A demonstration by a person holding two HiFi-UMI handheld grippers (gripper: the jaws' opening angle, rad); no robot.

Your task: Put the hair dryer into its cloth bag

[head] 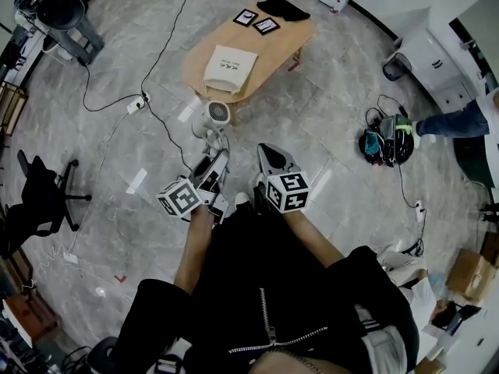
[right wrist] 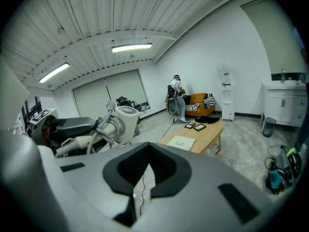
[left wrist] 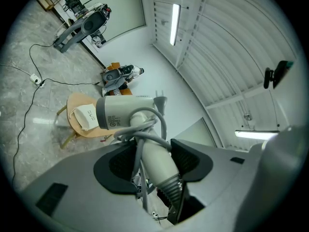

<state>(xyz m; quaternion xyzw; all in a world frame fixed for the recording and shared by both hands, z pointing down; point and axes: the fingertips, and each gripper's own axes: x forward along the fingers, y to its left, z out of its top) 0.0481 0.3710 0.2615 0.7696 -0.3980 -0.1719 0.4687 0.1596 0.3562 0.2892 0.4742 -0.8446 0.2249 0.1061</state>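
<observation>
The left claw [head: 214, 162] was clamped on the hair dryer [head: 217, 115] handle, well short of the cloth bag [head: 228, 65] lying flat on the far desk [head: 290, 41], while the right claw [head: 270, 158] was closed and empty.

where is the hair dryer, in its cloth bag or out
Out: the left gripper holds the hair dryer by its handle, and the cloth bag lies flat on the table, apart from it.

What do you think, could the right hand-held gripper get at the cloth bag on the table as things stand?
Probably not yet: the cloth bag lies on the table, well beyond the right hand-held gripper, which is shut and empty. Open floor lies between, so stepping closer should do.
</observation>
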